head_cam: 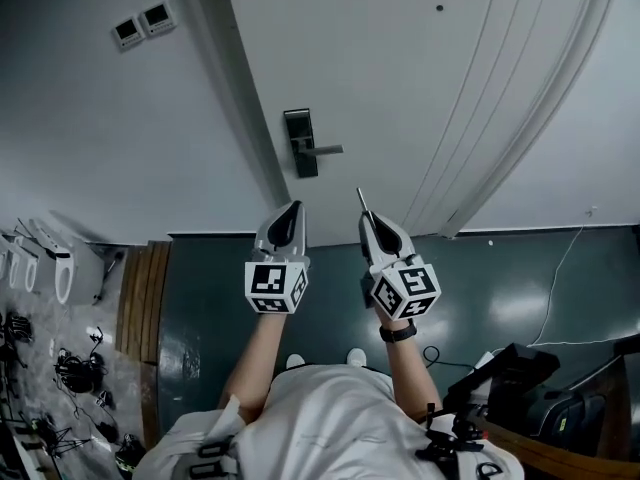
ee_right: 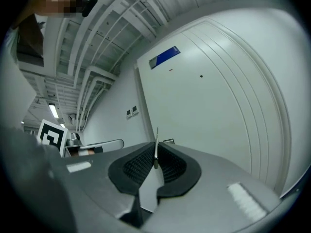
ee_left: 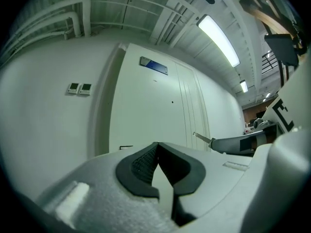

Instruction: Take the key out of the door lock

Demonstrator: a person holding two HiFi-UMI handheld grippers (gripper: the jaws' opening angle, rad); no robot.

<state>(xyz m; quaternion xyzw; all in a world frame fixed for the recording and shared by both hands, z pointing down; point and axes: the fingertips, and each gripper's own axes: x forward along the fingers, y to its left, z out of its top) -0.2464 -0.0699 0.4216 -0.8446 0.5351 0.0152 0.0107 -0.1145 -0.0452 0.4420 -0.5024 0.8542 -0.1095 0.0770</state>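
**Key already clear of the lock, pinched in the right fingers**

At the far left of the head view, two small wall switches sit on the wall beside the door frame.

The left gripper is raised toward the door. Its own view shows its fingers pressed together with nothing between them.

The door lock is a dark plate with a lever handle pointing right. It lies just above and slightly right of the left gripper's tip, apart from both grippers. The keyhole is too small to make out, but no key shows in the plate.

To the right, the right gripper pinches the key between its pads. In the right gripper view the key stands as a thin metal blade, edge-on. Its long axis runs along the fingers and its tip points toward the door.

The lock sits up and left of the key's tip, well apart from it. The left gripper looks the nearer of the two to the plate.

The removal appears done, so any coming move turns on the right hand carrying the key away. No container or counter to receive the key is in view.
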